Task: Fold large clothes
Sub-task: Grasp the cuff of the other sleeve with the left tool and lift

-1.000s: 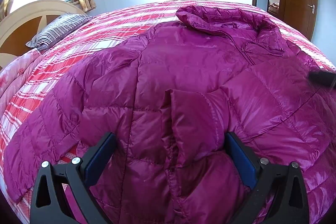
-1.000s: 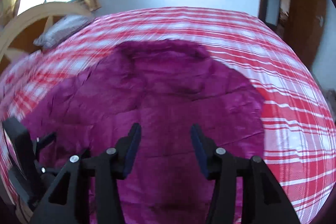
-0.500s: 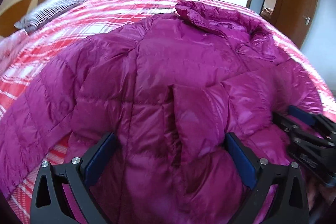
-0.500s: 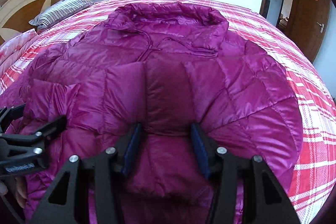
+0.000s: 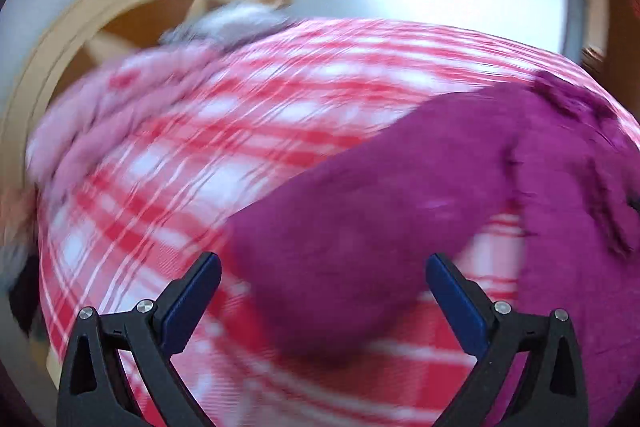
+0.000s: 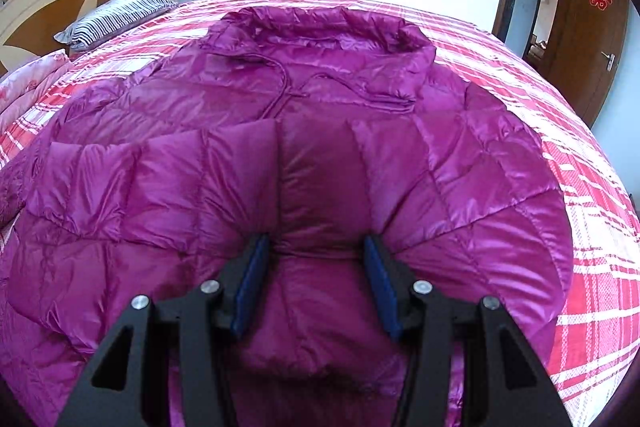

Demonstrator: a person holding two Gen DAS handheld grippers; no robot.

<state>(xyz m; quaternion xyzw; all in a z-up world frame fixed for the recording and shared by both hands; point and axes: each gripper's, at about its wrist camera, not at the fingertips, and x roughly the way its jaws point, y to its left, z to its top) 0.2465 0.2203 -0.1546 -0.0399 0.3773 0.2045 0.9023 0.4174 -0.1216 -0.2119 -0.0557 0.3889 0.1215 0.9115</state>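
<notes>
My left hand-held gripper (image 5: 323,301) stands wide with nothing between its fingers, and the one thing my next move depends on is the loose sleeve (image 5: 360,227) ahead of it. The sleeve's blunt cuff end lies just beyond and slightly right of the gap between the fingers, and its long axis runs from there up and to the right into the body of the jacket (image 5: 576,211), so the sleeve sticks out sideways over the red-and-white checked bed cover (image 5: 168,163). This view is heavily smeared, so I cannot tell whether the fingers touch the cloth or hang just above it. The left hand is plainly the nearer one to this sleeve; I judge it should take the cuff and carry it across the jacket toward the middle.

My right hand-held gripper (image 6: 318,281) is set to a middling width, its blue pads pressed into a puffed ridge of the jacket (image 6: 320,155) on either side — held there, as far as I can see, on what looks like the other sleeve already laid over the front, though I cannot be certain of that part.

The jacket is a glossy magenta quilted down coat, lying front up in the middle of the bed, collar (image 6: 320,27) away from me, a drawstring (image 6: 280,87) trailing below it — bulky, slippery, springy, likely to unfold if released too soon
</notes>
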